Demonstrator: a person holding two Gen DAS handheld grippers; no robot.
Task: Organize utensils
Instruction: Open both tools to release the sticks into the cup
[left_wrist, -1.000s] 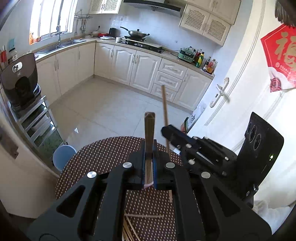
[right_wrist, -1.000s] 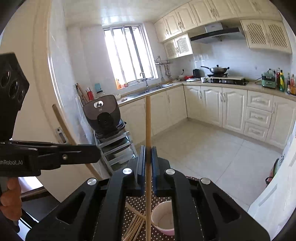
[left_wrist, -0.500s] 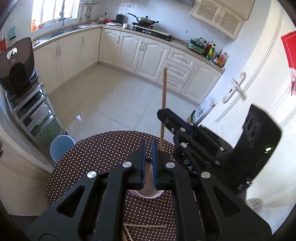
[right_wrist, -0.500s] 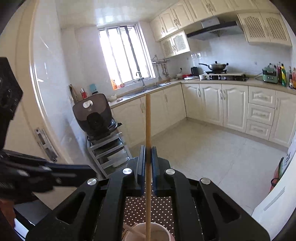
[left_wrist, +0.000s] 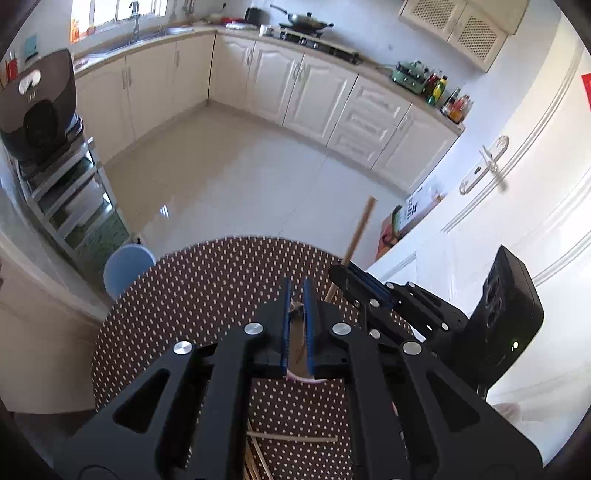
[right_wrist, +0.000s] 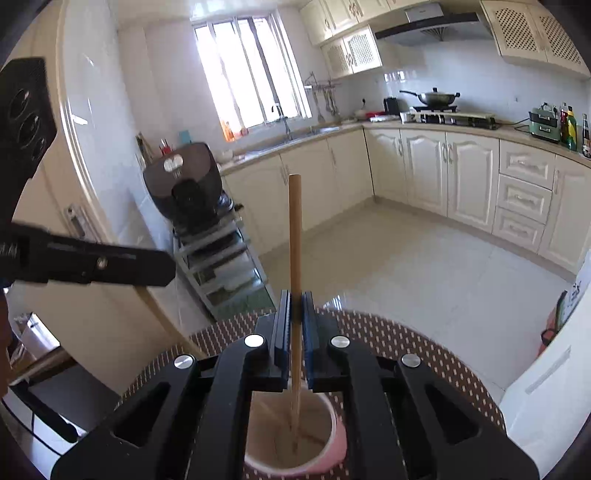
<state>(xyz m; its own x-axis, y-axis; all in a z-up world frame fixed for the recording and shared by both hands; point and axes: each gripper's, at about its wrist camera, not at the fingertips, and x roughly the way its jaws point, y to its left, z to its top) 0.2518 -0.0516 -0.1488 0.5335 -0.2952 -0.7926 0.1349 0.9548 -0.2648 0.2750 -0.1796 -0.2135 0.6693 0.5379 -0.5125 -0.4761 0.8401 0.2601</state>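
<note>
2 grippers over 1 round table (left_wrist: 184, 295) with a dotted brown cloth. Left gripper (left_wrist: 297, 295): jaws opening, narrow gap, 1 chopstick (left_wrist: 295, 332) loose between them, pointing down into the cup below. Right gripper (right_wrist: 295, 310): clamped tight on a 2nd chopstick (right_wrist: 294, 229) at about mid-length, upright, lower end already inside the pink cup (right_wrist: 334, 443). Near the table edge, several spare chopsticks (left_wrist: 291, 437) lying flat and crossed.

Probably ceramic, that cup: steady enough, yet liable to tip if a stick levers against its rim. Thin, stiff, light wood for the chopsticks; smooth, likely to swivel or slip in a pinch. Best taken near the middle, square across the pads. For the flat ones, expect little room underneath; pinch from the sides where 1 rests raised on another.
</note>
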